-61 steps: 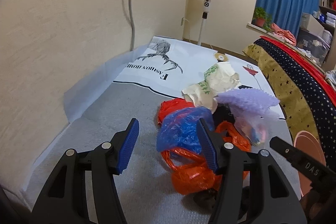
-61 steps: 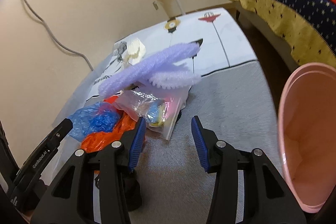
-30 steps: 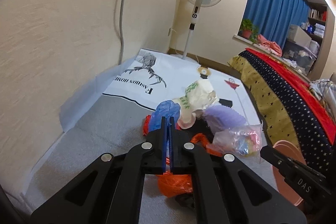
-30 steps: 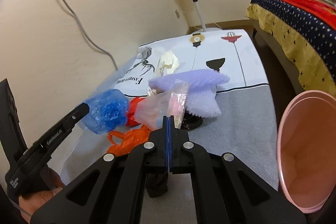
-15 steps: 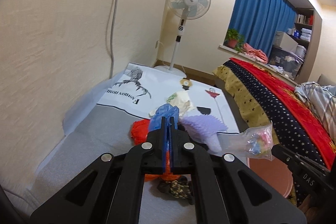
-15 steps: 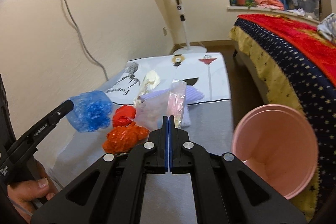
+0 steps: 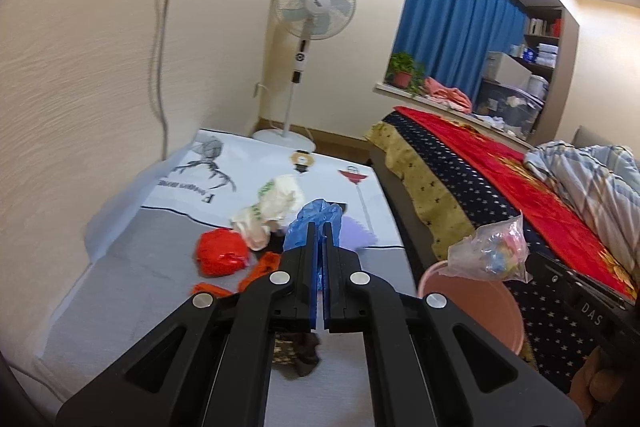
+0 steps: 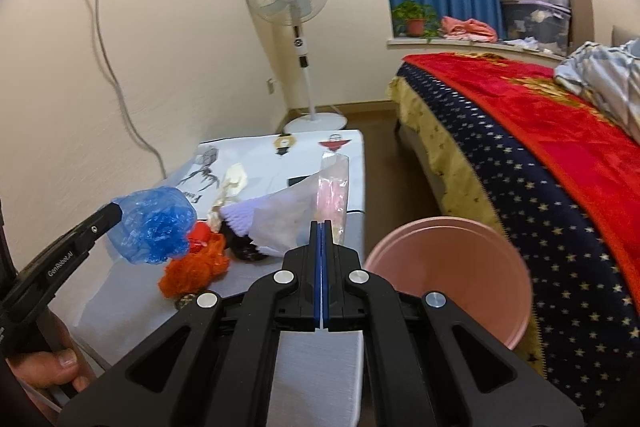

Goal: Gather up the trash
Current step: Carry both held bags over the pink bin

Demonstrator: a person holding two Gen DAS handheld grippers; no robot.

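My left gripper (image 7: 319, 227) is shut on a crumpled blue plastic bag (image 7: 316, 217), held in the air above the mat; the bag also shows in the right wrist view (image 8: 154, 225). My right gripper (image 8: 322, 227) is shut on a clear plastic bag (image 8: 332, 193) with colourful bits inside, held above the left rim of a pink bucket (image 8: 448, 267). That clear bag (image 7: 490, 253) hangs over the bucket (image 7: 472, 297) in the left wrist view.
On the grey mat (image 7: 132, 283) lie red (image 7: 220, 251) and orange bags (image 8: 194, 267), a cream bag (image 7: 272, 205), purple foam (image 7: 358, 231) and a dark wad (image 7: 296, 351). A bed (image 8: 540, 147) stands right, a fan (image 8: 292, 7) at the back.
Both grippers shut on their bags and lifted them off the pile. They have risen and swung right, bringing the clear bag over the pink bucket.
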